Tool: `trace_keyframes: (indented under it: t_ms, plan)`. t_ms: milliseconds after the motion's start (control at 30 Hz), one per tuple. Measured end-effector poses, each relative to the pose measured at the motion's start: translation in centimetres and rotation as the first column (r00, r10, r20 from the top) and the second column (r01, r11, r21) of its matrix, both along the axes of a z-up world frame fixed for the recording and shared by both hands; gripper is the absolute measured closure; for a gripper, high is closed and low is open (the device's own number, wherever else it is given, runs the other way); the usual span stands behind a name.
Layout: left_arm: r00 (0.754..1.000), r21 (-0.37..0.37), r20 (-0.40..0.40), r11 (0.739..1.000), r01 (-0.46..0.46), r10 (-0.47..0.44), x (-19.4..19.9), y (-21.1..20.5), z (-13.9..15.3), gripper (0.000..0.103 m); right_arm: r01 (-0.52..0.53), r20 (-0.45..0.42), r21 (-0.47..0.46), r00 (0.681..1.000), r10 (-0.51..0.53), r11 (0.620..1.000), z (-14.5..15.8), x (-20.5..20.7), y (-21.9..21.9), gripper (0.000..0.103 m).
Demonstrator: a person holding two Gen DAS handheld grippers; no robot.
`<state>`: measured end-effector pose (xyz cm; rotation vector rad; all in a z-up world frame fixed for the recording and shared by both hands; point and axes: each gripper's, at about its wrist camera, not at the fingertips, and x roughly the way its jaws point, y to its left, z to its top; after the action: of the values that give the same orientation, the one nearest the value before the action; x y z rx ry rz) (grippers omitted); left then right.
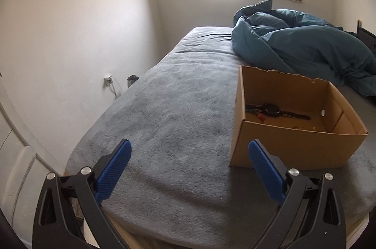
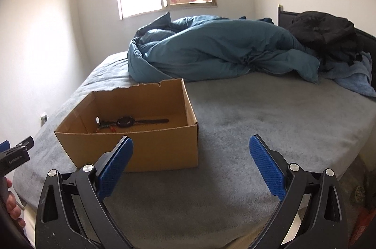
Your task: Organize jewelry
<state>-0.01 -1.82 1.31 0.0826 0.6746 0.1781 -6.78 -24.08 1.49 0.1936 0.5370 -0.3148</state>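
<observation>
An open cardboard box point(image 1: 293, 143) stands on the grey bed, also in the right wrist view point(image 2: 141, 150). Inside lies a black wristwatch point(image 1: 272, 109) point(image 2: 127, 122) with a beaded bracelet point(image 2: 105, 125) and small reddish pieces beside it. My left gripper point(image 1: 189, 152) is open and empty above the bed's near edge, left of the box. My right gripper point(image 2: 190, 148) is open and empty, in front of the box's near right corner. Part of the left gripper's body point(image 2: 14, 155) shows at the left edge of the right wrist view.
A crumpled teal duvet point(image 2: 211, 51) lies at the far end of the grey bed point(image 2: 270, 119), with dark clothes point(image 2: 326, 35) and a blue towel point(image 2: 357, 79) at the right. A wall point(image 1: 70, 37) with a socket point(image 1: 107, 79) runs along the bed's left side.
</observation>
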Motion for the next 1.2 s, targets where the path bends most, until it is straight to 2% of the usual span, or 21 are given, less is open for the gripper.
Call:
trace_keyframes:
  t_ms: [267,600,933,1200]
  plan:
    - [0.996,-0.023,0.024,0.996,0.084,-0.083,0.1,-1.9,0.1,0.005,0.027,0.053,0.002,0.998,-0.027,1.000,0.2,-0.6,-0.6,0.008]
    - [0.977,-0.031,0.044,0.977,0.211,-0.210,-0.6,-4.5,0.3,0.005,0.098,0.109,-0.050,0.990,-0.092,0.994,1.5,-3.0,-1.0,0.008]
    - [0.979,-0.020,0.014,0.979,0.205,-0.205,-1.1,-4.4,-0.5,0.005,0.107,0.153,-0.060,0.984,-0.097,0.992,0.6,-3.9,-0.7,0.008]
    - [0.975,-0.022,0.030,0.976,0.219,-0.218,-1.2,-5.1,0.2,0.005,0.112,0.166,-0.057,0.981,-0.101,0.992,1.1,-3.8,-0.9,0.008]
